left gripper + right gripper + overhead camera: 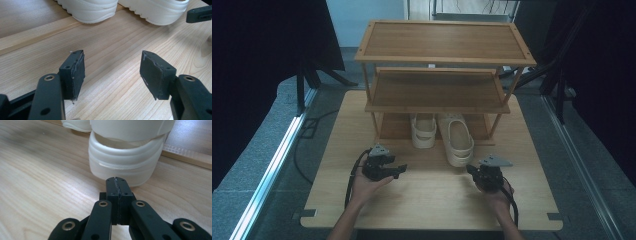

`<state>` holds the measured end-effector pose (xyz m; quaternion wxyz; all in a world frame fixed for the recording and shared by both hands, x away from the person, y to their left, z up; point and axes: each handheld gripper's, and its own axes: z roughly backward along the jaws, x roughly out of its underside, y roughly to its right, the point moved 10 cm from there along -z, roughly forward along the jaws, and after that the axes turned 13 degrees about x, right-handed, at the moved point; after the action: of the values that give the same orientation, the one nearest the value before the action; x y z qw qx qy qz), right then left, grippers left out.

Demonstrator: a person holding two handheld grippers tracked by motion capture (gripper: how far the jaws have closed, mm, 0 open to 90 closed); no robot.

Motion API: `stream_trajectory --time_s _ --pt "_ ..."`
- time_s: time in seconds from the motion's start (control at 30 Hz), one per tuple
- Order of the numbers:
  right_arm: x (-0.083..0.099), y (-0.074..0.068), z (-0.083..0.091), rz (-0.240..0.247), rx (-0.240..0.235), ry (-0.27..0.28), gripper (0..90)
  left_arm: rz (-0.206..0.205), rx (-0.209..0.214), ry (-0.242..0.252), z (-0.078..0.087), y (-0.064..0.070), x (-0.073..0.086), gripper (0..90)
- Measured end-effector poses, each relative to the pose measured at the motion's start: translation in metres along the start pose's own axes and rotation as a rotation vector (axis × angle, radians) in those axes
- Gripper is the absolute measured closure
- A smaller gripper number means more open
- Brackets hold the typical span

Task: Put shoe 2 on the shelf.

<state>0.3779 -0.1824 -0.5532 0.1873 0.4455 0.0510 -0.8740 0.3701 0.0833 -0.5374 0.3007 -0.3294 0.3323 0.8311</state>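
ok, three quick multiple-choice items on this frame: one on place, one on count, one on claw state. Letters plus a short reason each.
1. Where do the cream sandals stand?
A. on the top shelf
B. at the foot of the wooden rack, heels out on the table
C. on the floor

2. How many sandals are there?
A. one
B. two
C. four

3. How are the claws set?
A. left claw open, right claw shut
B. both open
C. left shut, right open

Key: 1 B, the high view shows them under the lowest shelf. 2 B, a pair side by side. 3 A, left jaws stand apart over bare wood, right jaws pressed together.
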Motion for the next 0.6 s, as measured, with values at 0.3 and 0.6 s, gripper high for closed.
stream_trajectory --time_s 0.3,0.6 --pt "-0.004 0.001 -0.009 0.022 0.021 -0.003 89.6 0.001 0.000 -0.005 -0.002 0.000 0.001 37.2" --pt "-0.018 -0.005 -0.031 0.028 0.031 0.012 89.2 0.000 -0.001 -0.007 -0.001 -0.001 0.001 37.2"
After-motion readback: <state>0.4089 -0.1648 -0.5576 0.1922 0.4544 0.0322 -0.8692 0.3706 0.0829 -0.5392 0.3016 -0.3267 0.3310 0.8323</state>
